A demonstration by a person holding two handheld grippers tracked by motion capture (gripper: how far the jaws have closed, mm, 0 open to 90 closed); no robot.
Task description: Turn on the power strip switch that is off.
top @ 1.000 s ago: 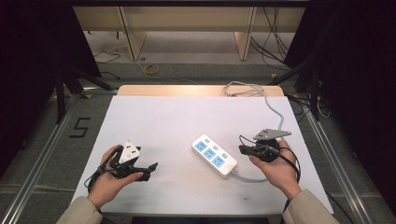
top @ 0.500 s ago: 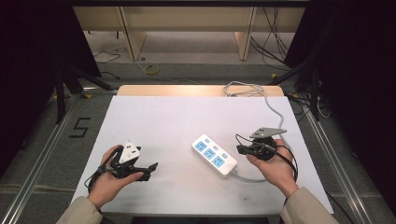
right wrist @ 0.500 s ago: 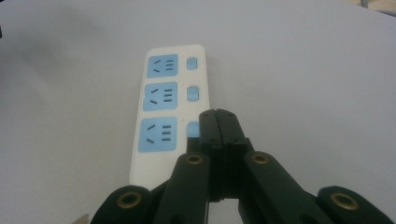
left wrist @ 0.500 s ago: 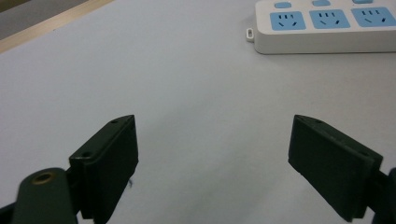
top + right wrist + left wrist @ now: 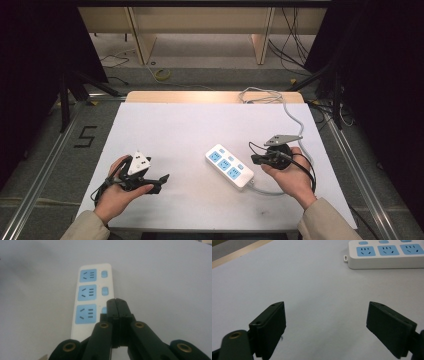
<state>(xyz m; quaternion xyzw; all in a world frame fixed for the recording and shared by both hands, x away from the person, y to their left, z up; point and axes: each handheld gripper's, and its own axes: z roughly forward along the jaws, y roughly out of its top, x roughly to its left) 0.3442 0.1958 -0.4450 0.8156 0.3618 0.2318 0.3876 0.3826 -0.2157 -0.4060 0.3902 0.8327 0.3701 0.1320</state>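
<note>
White table (image 5: 165, 130), white power strip (image 5: 229, 166) with trailing cable (image 5: 295, 120) on it.

**Black tools, beige sleeves**

The person wears beige sleeves (image 5: 85, 227) on both forearms. Each hand carries a black two-jaw tool. The left tool (image 5: 162, 179) bears a pale three-cornered plate with small dark dots, and a black cable trails from it. The right tool (image 5: 254, 159) has a grey three-cornered plate on top and looping black cable. Its linkage arms show brass-coloured rivets; the flat, blocky jaw pads carry small screws.

White table (image 5: 165, 125) on grey floor (image 5: 45, 150), wooden shelving (image 5: 200, 20) behind.
</note>
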